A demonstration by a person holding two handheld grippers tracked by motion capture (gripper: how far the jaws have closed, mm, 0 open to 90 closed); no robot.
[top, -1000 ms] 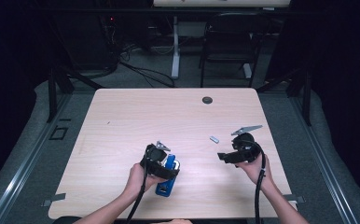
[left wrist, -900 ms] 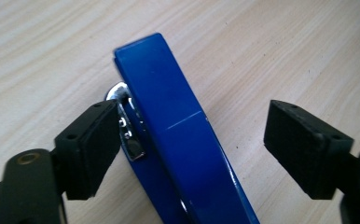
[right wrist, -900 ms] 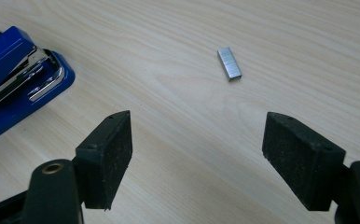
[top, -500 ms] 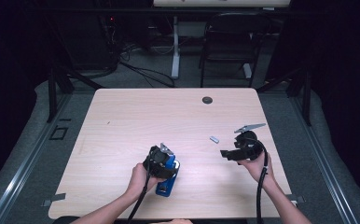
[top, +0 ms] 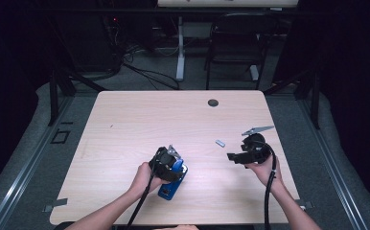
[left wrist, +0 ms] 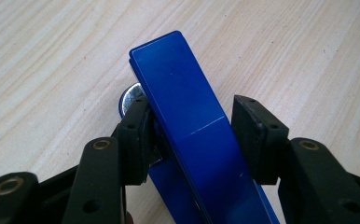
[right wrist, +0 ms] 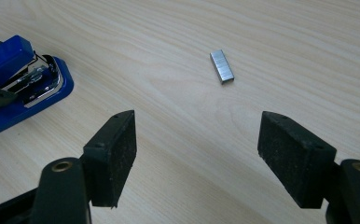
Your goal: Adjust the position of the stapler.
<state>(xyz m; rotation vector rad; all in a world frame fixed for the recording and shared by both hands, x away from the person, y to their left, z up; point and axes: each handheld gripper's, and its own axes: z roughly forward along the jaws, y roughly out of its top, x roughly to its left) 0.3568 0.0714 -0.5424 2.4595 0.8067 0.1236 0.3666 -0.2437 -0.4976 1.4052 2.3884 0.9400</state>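
High view: blue stapler (top: 173,179) lies open, metal tray (right wrist: 40,81) exposed

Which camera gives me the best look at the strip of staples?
The right gripper view: the strip of staples lies sharp and unobstructed on the table ahead of the open jaws. In the high view it is a tiny grey sliver between the two grippers.
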